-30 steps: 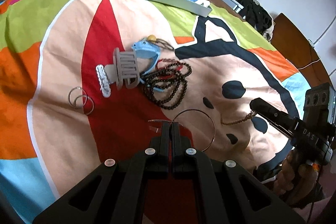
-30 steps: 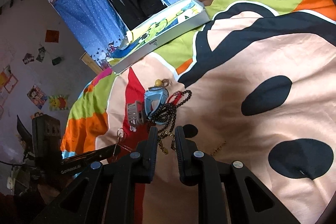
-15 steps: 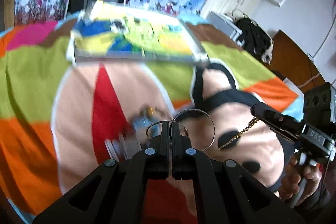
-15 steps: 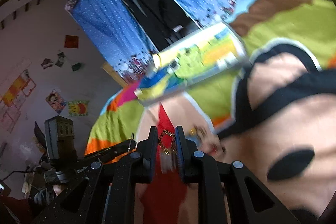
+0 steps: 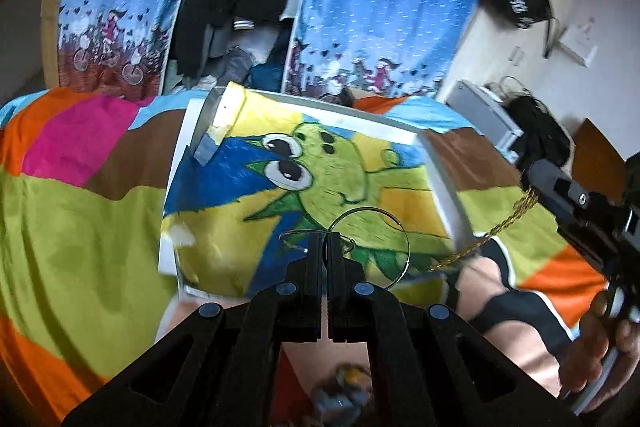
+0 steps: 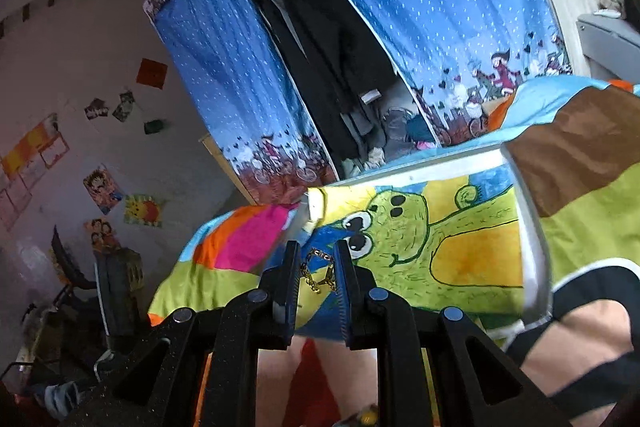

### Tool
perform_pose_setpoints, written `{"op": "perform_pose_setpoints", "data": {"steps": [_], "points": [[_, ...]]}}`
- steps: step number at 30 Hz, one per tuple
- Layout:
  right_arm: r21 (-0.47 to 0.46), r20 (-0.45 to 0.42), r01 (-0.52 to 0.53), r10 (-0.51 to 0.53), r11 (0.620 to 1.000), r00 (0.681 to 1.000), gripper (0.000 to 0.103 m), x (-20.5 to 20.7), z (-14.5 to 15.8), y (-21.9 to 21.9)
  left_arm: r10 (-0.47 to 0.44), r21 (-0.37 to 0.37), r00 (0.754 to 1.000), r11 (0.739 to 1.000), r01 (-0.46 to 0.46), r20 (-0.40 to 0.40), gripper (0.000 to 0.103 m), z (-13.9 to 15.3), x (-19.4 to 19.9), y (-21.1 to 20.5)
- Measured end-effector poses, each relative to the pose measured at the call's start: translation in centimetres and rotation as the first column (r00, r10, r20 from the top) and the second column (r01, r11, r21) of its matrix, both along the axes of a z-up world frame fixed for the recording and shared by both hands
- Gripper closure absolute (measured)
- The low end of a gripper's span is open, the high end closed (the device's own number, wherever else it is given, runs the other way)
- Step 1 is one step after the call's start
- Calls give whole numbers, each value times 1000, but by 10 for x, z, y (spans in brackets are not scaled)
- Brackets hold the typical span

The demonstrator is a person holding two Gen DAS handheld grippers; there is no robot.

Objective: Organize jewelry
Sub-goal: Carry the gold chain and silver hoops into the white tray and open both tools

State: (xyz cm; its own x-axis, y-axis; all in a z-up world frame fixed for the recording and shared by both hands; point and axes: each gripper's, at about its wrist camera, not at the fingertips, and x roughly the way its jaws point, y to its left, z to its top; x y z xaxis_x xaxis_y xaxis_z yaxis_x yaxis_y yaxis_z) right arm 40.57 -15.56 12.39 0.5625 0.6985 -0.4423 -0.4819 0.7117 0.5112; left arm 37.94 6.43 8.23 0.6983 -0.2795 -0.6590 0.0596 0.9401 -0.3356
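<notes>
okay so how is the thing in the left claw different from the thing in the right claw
The left claw pinches thin silver hoops, rigid open rings; the right claw holds a gold chain, a limp string of links. The hoops stand out stiffly past the closed fingers, while the chain droops from its claw toward the bed. Both are lifted above the shallow box with the green cartoon drawing.

Thin shiny metal hoops [image 5: 368, 247], glinting gold chain [image 5: 500, 227], matt black plastic claw [image 5: 325, 247], soft cloth bedspread [image 5: 80, 219]
</notes>
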Motion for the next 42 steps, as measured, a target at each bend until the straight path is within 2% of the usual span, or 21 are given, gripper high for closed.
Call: {"op": "perform_pose_setpoints", "data": {"steps": [7, 11, 19, 20, 22, 23, 24, 28, 29, 30, 32, 35, 39, 42], "points": [[-35, -105, 12, -15, 999, 994, 87, 32, -63, 8, 35, 36, 995, 999, -32, -94, 103, -44, 35, 2], [-99, -147, 36, -51, 994, 988, 87, 35, -89, 2, 45, 54, 989, 998, -38, -139, 103, -62, 43, -2], [-224, -131, 64, -95, 973, 987, 85, 31, -103, -5, 63, 70, 982, 996, -51, -178, 102, -73, 44, -9], [-233, -129, 68, -100, 970, 987, 83, 30, -103, -6, 67, 73, 981, 996, -55, -181, 98, -72, 43, -9], [-242, -126, 76, -109, 967, 986, 77, 28, -101, -9, 87, 89, 978, 994, -71, -189, 76, -70, 39, -9], [-244, -120, 81, -114, 966, 986, 73, 26, -99, -11, 98, 89, 978, 993, -83, -185, 53, -68, 37, -8], [-246, -115, 83, -115, 966, 987, 68, 24, -97, -11, 121, 81, 978, 991, -109, -167, 41, -64, 32, -5], [-267, -58, 101, -120, 959, 991, 51, 7, -82, -17, 152, 44, 980, 988, -148, -130, 40, -46, 18, 2], [-269, -37, 108, -123, 957, 992, 44, 0, -76, -19, 158, 47, 981, 987, -154, -113, 36, -39, 11, 2], [-268, -13, 117, -125, 956, 992, 35, -7, -71, -21, 161, 49, 983, 986, -157, -92, 27, -33, 5, 2], [-258, 30, 134, -130, 957, 991, 24, -21, -60, -24, 171, 57, 985, 984, -169, -16, 20, -16, -15, 1], [-245, 92, 149, -130, 958, 987, 17, -46, -44, -28, 161, 69, 984, 984, -166, 71, 17, 5, -40, -3], [-237, 166, 178, -141, 955, 976, 1, -80, -23, -33, 140, 92, 976, 983, -157, 169, 14, 30, -77, -9], [-223, 213, 201, -154, 954, 965, 0, -108, -10, -36, 129, 106, 961, 982, -158, 244, 6, 45, -110, -13]]}}
